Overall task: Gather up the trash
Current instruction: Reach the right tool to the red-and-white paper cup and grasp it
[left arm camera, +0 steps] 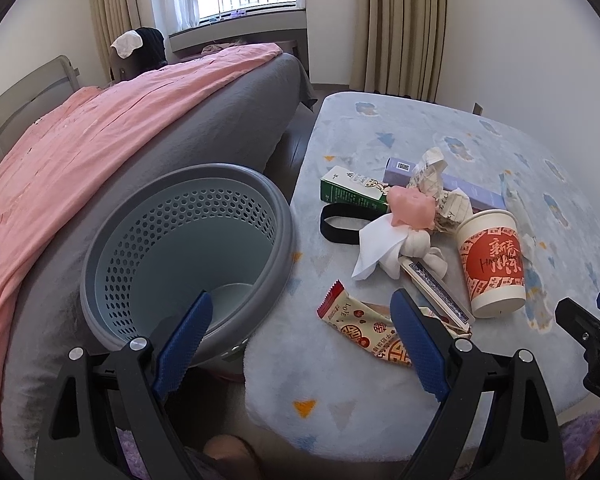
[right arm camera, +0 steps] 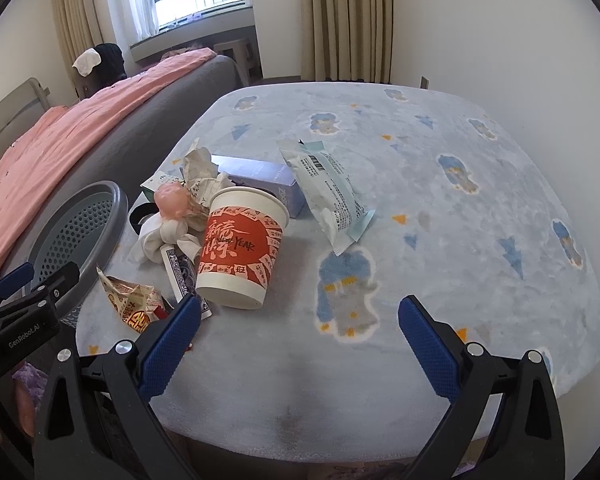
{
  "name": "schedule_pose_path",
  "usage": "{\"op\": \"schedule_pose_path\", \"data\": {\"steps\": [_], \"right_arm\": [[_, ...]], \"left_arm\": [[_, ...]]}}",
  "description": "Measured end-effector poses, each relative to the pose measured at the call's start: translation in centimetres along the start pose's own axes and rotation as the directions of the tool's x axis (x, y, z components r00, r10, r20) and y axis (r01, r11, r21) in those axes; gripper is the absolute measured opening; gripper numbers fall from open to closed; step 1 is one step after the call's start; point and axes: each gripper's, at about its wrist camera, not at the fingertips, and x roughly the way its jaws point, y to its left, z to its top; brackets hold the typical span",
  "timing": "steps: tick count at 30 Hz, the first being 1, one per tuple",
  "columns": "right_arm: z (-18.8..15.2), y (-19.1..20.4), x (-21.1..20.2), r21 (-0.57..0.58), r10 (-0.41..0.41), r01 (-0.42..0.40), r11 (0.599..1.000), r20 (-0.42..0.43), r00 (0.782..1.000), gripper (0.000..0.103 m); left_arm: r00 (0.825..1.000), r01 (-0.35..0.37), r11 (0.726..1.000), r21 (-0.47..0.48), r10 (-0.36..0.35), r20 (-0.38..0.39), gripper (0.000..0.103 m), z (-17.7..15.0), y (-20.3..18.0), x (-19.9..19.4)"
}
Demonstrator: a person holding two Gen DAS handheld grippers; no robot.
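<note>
The bin (left arm camera: 188,256) is standing at the table's (right arm camera: 460,208) left edge, wedged between it and the bed (left arm camera: 100,152), likely so that trash can be dropped or swept straight over the rim. It is looking empty; only its bare floor is showing through the mouth.

The trash is lying in one loose heap on the left part of the table, just beside the bin, which is keeping every carry short. The left gripper (left arm camera: 300,336) is hovering low with its jaws wide apart and nothing between them, one finger (left arm camera: 184,340) over the bin's rim and the other over the snack wrapper (left arm camera: 364,324). The right gripper (right arm camera: 300,344) is likewise spread and empty, hanging over bare tablecloth just in front of the cup (right arm camera: 240,248). Neither is touching anything, so the collecting seems not yet begun.

By count, the heap is holding:
- one upright paper cup
- one red-patterned snack wrapper
- one white and teal packet (right arm camera: 332,196)
- one green carton (left arm camera: 348,192)
- one lilac box (right arm camera: 260,180)
- one card box (left arm camera: 436,292), partly under the cup
- one crumpled paper (left arm camera: 432,176)
- one pink lump (left arm camera: 412,208) on white tissue (left arm camera: 380,248)
- one black band (left arm camera: 336,224)

Two grippers, one bin.
</note>
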Motion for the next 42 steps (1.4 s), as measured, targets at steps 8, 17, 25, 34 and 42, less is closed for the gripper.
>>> {"op": "schedule_pose_path", "data": {"steps": [8,17,25,34,42], "right_arm": [[0.6,-0.6,1.2,0.001,0.054,-0.054,0.999,-0.044,0.998,0.096],[3.2,2.5,4.3,-0.029,0.149,-0.153,0.988,-0.104,0.983,0.075],[4.5,3.9,6.8,-0.012,0.149,-0.152,0.988,-0.145,0.978,0.071],[4.6,4.0,8.9,0.001,0.141,-0.144,0.99,-0.193,0.971,0.062],[4.3,3.0,8.2,0.038,0.188,-0.184,0.982,-0.183,0.965,0.061]], "left_arm": [[1.0,-0.005,1.0,-0.001,0.005,-0.011,0.086,-0.2,0.0,0.4],[1.0,-0.024,1.0,0.0,0.024,-0.013,0.086,-0.3,0.2,0.8],[0.999,-0.031,1.0,-0.003,0.031,-0.02,0.086,-0.4,0.5,1.0],[1.0,-0.007,1.0,-0.007,0.007,-0.012,0.086,-0.7,0.6,0.7],[1.0,0.016,1.0,0.0,-0.016,-0.025,0.086,-1.6,-0.1,0.7]]}}
